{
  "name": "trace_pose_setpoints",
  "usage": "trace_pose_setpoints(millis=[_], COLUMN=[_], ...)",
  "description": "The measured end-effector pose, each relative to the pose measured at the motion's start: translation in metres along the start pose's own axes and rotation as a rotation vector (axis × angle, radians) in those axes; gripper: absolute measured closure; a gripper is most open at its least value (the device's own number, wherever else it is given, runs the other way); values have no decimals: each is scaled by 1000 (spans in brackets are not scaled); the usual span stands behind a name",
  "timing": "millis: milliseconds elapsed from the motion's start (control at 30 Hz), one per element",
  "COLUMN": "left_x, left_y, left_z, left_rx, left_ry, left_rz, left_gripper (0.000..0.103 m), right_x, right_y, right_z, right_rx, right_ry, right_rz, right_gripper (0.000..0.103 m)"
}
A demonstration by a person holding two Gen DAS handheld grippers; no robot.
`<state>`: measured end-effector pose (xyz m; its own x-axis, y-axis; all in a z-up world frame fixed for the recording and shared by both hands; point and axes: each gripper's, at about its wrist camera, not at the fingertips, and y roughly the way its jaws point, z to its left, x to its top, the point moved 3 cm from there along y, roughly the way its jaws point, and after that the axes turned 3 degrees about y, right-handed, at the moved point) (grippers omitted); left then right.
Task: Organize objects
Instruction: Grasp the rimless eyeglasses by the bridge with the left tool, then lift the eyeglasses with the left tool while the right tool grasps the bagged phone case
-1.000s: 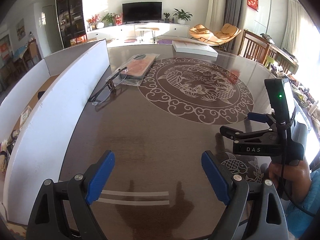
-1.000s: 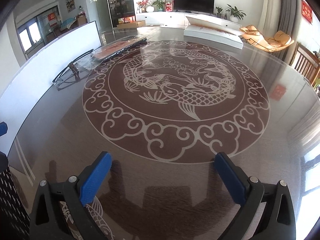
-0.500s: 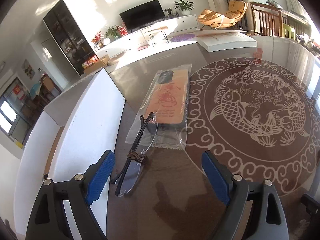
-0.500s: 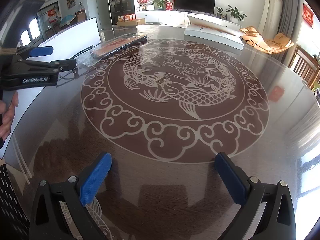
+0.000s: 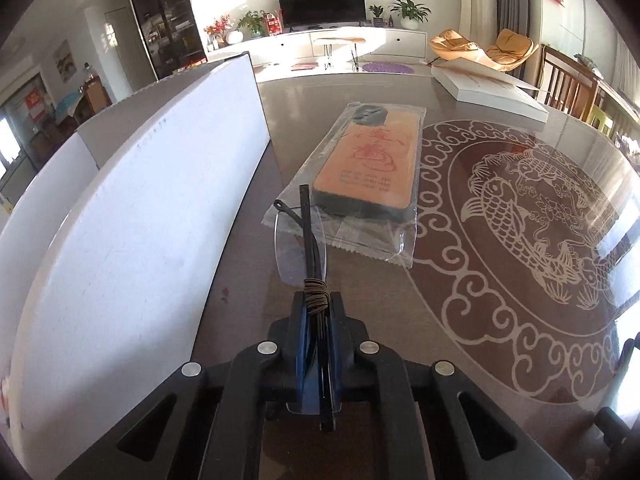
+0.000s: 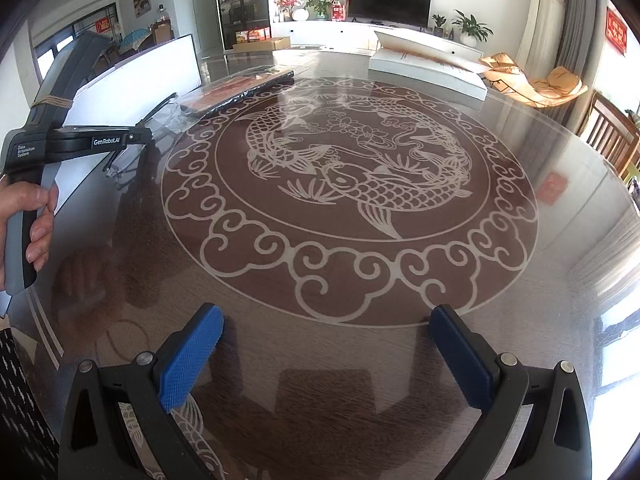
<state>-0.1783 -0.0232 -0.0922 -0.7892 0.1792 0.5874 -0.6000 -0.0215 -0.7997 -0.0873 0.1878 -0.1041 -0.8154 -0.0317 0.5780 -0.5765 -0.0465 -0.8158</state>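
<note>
So, left to right: white board (image 5: 132, 216) stands upright along the bench's (image 5: 460, 360) left edge, matte, flat, looks like foam or card. Just right of it the left tool (image 5: 318, 334) is clamped down on the glasses (image 5: 306, 240), blue pads pinching the folded temples at the spot wrapped in brown cord. Glasses run straight ahead out of the tool, long axis along the fingers, thin dark temples and rimless clear lenses; far tips reach the near edge of the bagged phone case (image 5: 370, 164). Whether the lenses are off the bench or resting on it, can't tell. Case is orange with red print and a dark rim, sealed in a crinkly clear sleeve, lying flat with its long axis running away from the tool, nearly in line with the glasses. Bench is glossy glass over brown with pale koi and cloud pattern, so slippery and reflective. Right tool (image 6: 326, 360) is spread wide, holding nothing, hovering over the near bench edge well apart from both items. Left hand is the nearer one; white box (image 6: 428, 64) at far side
</note>
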Motion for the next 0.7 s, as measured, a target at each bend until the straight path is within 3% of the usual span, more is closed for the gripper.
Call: trace_pose_setpoints(millis=[233, 333, 533, 633, 700], left_x=[-67, -75, -75, -76, -75], left_y=[-51, -55, -54, -54, -53], left_z=[-5, -1, 4, 7, 7], left_rx=[-43, -39, 55, 84, 105], left_ry=[-132, -172, -175, -181, -180], left_rz=[55, 56, 47, 45, 44], left_gripper=[93, 93, 93, 93, 93], right_x=[0, 0, 1, 23, 60], right_y=[0, 0, 1, 13, 23], right_z=[0, 0, 0, 11, 25], right_rx=[0, 0, 8, 75, 98], right_ry=[0, 0, -5, -42, -61], right_rz=[0, 0, 1, 44, 52], right_gripper=[0, 0, 0, 0, 0])
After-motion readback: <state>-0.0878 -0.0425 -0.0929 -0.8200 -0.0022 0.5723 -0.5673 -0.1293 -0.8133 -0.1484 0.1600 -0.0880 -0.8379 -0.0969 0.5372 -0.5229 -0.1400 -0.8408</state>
